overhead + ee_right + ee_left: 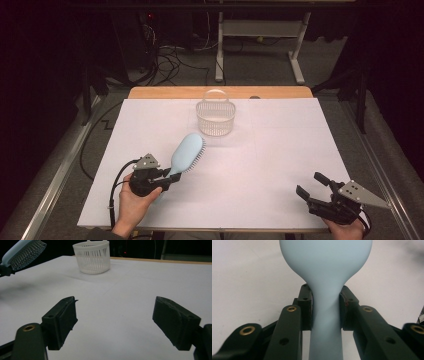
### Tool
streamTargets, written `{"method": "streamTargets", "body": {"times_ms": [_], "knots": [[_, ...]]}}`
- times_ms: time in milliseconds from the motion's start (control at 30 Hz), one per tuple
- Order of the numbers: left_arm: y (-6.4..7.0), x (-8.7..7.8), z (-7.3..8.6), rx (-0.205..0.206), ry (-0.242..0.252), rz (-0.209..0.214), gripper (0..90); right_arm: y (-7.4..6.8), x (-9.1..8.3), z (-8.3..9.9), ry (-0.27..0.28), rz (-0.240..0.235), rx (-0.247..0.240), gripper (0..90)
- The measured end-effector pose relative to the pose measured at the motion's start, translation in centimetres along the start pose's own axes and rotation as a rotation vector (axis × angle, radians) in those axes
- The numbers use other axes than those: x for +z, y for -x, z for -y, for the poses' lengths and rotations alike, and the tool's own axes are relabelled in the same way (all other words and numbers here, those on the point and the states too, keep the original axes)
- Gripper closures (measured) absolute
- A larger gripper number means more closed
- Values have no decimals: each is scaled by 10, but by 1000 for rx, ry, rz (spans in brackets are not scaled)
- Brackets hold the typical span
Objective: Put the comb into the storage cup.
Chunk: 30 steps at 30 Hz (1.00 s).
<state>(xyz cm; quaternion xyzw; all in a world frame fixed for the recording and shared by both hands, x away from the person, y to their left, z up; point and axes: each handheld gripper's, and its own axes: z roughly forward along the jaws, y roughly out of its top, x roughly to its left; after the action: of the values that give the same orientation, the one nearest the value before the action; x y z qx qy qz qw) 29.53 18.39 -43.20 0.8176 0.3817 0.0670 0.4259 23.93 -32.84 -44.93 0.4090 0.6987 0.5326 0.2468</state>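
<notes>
The white table (280, 165) is the largest thing in view, a wooden edge showing along its far side. The white slatted basket (215, 118) serves as the landmark; it stands upright near the far edge of the table, a little left of centre, its thin handle arched over the top. In the right gripper view the same basket (92, 259) sits far off, beyond the open jaws.

The light blue hairbrush (186, 154) lies toward the person from the basket and to its left, near it but apart. Its head points up toward the basket, bristles facing right, and it is raised off the table with a shadow beneath it in the right gripper view (23, 252).

The left gripper (172, 178) is nearer the person than the basket and to its left, held in the person's left hand (134, 200). Its jaws are clamped on the narrow neck of the hairbrush handle, one pad pressed to each side, as the left gripper view (325, 310) shows.

The right gripper (312, 184) is well apart from the basket, at the near right corner of the table. Its jaws are spread wide with nothing between them.
</notes>
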Motion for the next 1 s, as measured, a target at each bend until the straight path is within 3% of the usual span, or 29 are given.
{"method": "streamTargets", "body": {"times_ms": [1000], "knots": [[22, 19, -4, 49, -7, 53, 693, -30, 23, -7, -5, -92, -33, 200]]}}
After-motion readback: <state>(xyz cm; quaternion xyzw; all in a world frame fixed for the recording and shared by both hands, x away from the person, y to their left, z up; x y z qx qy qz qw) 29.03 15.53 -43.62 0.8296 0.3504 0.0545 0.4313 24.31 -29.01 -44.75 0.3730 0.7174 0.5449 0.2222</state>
